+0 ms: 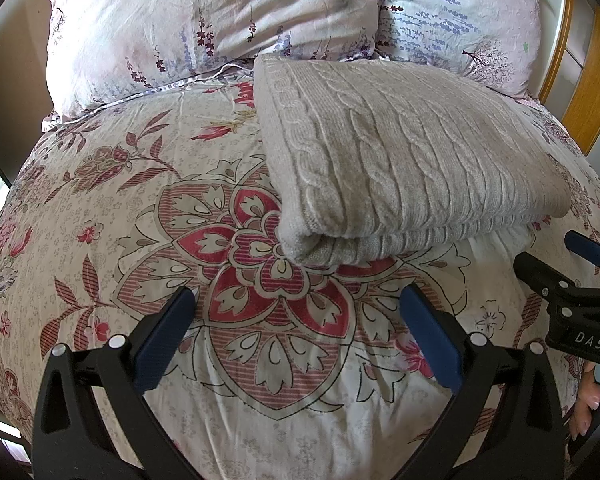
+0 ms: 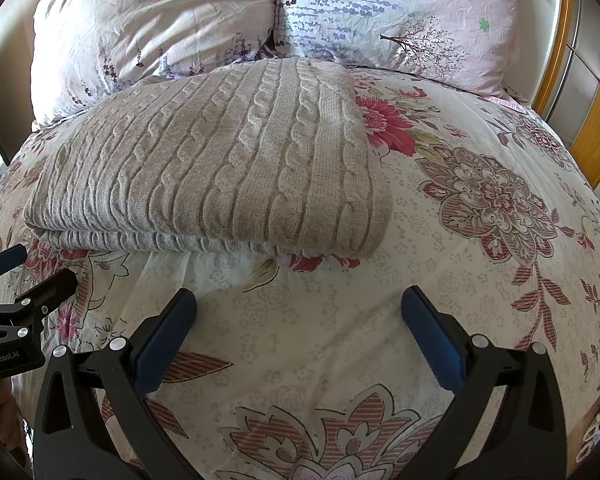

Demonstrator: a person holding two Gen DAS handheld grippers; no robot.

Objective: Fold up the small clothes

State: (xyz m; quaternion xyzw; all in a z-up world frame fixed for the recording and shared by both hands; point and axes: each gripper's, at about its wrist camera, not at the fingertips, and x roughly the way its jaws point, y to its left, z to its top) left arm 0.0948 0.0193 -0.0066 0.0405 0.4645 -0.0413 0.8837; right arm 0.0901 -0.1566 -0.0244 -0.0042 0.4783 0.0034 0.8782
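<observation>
A beige cable-knit sweater [image 1: 400, 152] lies folded in a flat rectangle on the flowered quilt [image 1: 140, 200], its folded edge facing me; it also shows in the right wrist view [image 2: 220, 168]. My left gripper [image 1: 300, 300] is open and empty, hovering over the quilt just in front of the sweater's left corner. My right gripper [image 2: 300, 300] is open and empty, in front of the sweater's right corner. Each gripper shows at the edge of the other's view: the right gripper [image 1: 572, 264] and the left gripper [image 2: 24, 276].
Two floral pillows [image 1: 204, 20] [image 1: 460, 12] lean at the head of the bed behind the sweater. A wooden headboard or door frame [image 2: 596, 120] stands at the right. The quilt [image 2: 460, 240] spreads wide to the right of the sweater.
</observation>
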